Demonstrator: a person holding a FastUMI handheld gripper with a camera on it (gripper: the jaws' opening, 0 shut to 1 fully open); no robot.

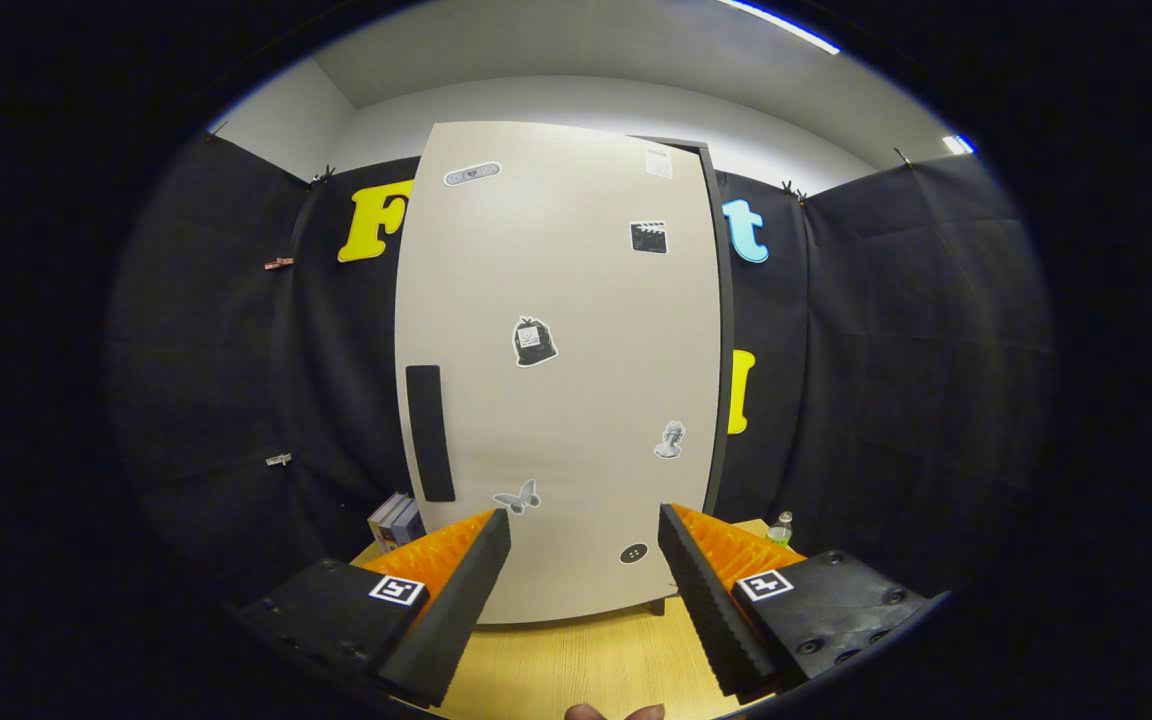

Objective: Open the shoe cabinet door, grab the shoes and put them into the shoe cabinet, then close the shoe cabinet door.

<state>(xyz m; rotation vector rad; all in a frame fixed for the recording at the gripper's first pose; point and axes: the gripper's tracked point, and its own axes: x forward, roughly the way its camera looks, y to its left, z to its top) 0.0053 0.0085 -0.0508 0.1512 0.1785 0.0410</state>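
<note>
We see our gripper (584,560) with two wedge-shaped fingers (706,600), their inner faces ribbed. Each sits on a dark block bearing a square black-and-white marker (397,589) and recessed screws (811,645). The fingers stand apart.

Beige cabinet door (561,370) with black handle (430,432), grey-and-black stickers (534,342); pale wood table (576,660)

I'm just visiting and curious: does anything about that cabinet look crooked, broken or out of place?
Nothing stands out. The cabinet door is shut and upright, its handle intact, and the open fingers hang apart before it.
</note>
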